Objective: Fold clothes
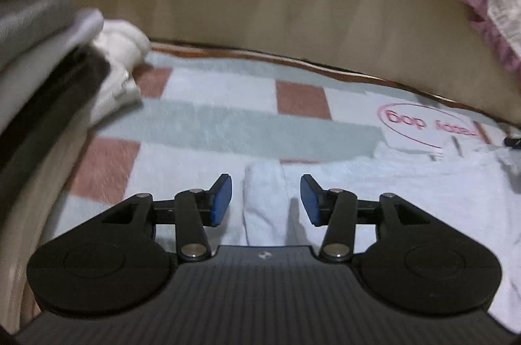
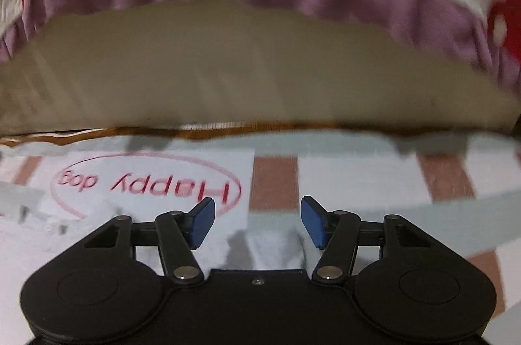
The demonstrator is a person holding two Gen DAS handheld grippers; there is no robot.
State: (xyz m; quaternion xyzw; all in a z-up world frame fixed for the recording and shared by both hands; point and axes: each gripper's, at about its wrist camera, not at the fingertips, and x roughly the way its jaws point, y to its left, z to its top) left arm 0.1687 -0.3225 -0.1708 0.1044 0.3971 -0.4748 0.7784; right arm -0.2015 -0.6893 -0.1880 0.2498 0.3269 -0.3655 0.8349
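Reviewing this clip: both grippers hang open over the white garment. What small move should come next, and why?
Probably lower the left gripper and close its fingers on the raised fold of the white garment lying between them. Nothing is held yet, and the right gripper is open too, over the garment's other end.

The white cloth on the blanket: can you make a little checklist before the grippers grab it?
1. Left hand-held gripper open: ok.
2. Right hand-held gripper open: ok.
3. White cloth between the left pads: ok, a rolled edge sits there, not pinched.
4. White cloth between the right pads: ok, not pinched.
5. Cloth lying flat: cannot tell, only part shows.
6. Folded stack apart from the cloth: ok.
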